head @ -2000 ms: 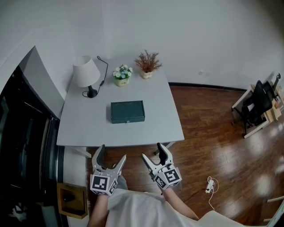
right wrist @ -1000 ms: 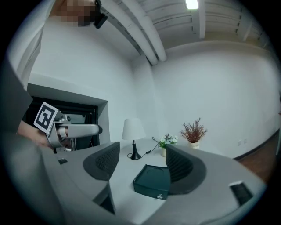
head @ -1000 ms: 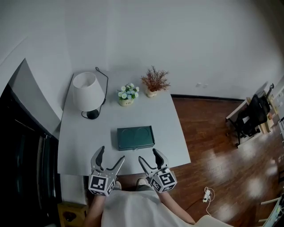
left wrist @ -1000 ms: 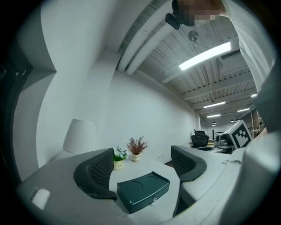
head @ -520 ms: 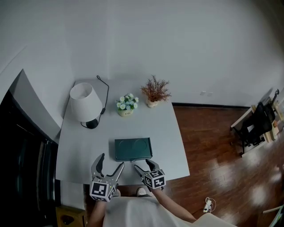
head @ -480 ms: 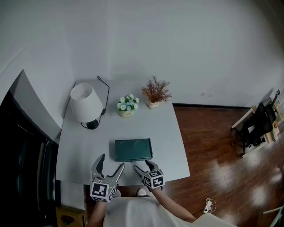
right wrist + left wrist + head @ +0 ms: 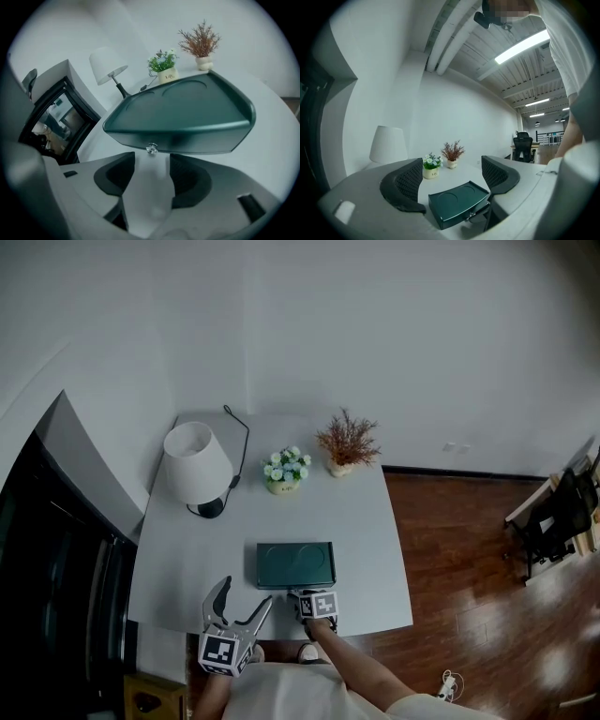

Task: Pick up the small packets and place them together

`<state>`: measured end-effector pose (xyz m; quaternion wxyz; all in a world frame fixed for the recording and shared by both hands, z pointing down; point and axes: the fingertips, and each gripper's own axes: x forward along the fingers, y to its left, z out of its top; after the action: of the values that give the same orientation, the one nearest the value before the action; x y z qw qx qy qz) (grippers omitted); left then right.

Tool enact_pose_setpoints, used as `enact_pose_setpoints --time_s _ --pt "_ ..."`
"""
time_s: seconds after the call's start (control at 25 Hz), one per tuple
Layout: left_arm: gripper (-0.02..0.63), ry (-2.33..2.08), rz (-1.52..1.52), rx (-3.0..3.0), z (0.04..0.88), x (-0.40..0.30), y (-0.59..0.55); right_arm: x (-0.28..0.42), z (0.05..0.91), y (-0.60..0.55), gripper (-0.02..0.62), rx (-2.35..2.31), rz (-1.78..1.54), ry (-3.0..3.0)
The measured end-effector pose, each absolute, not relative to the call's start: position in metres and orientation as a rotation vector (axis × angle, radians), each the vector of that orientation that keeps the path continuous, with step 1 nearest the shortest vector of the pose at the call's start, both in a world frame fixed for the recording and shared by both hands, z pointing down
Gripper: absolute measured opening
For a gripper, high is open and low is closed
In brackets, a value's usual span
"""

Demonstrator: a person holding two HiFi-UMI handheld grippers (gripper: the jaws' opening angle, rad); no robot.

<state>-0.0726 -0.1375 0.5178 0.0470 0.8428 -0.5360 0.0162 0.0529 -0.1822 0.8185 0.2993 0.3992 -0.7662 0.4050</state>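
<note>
No small packets show in any view. A dark green box with a small clear knob on its front face lies near the table's front edge. My right gripper points down at that front face. In the right gripper view its jaws have just been closing; they still stand apart, with the knob just past their tips and nothing pressed between the pads. My left gripper hovers level at the table's front edge, left of the box, open and empty. The left gripper view shows the box beyond the left gripper.
On the grey table stand a white lamp with its cable, a pot of small flowers and a dried plant at the back. A dark cabinet stands left of the table, wooden floor to the right.
My right gripper has dropped from in front of my body and tipped downward to the box's front face, its jaws narrower. The left gripper has drifted only slightly.
</note>
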Motion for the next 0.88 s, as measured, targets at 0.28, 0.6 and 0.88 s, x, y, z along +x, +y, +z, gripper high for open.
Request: enact_pose_setpoints --time_s 0.28,0.6,0.88 --pt "0.376 -1.657 0.056 2.561 0.516 -0.081 -0.134 0.052 0.828 -0.190 0.141 1.099 1.263 -1.955" --pt "0.376 -1.659 0.053 2.543 0.522 -0.087 -0.129 0.044 0.824 -0.193 0.078 1.076 1.291 -1.986" --pt "0.376 -1.644 0.041 2.531 0.527 -0.087 -0.131 0.045 0.823 -0.157 0.077 0.976 1.238 -1.987"
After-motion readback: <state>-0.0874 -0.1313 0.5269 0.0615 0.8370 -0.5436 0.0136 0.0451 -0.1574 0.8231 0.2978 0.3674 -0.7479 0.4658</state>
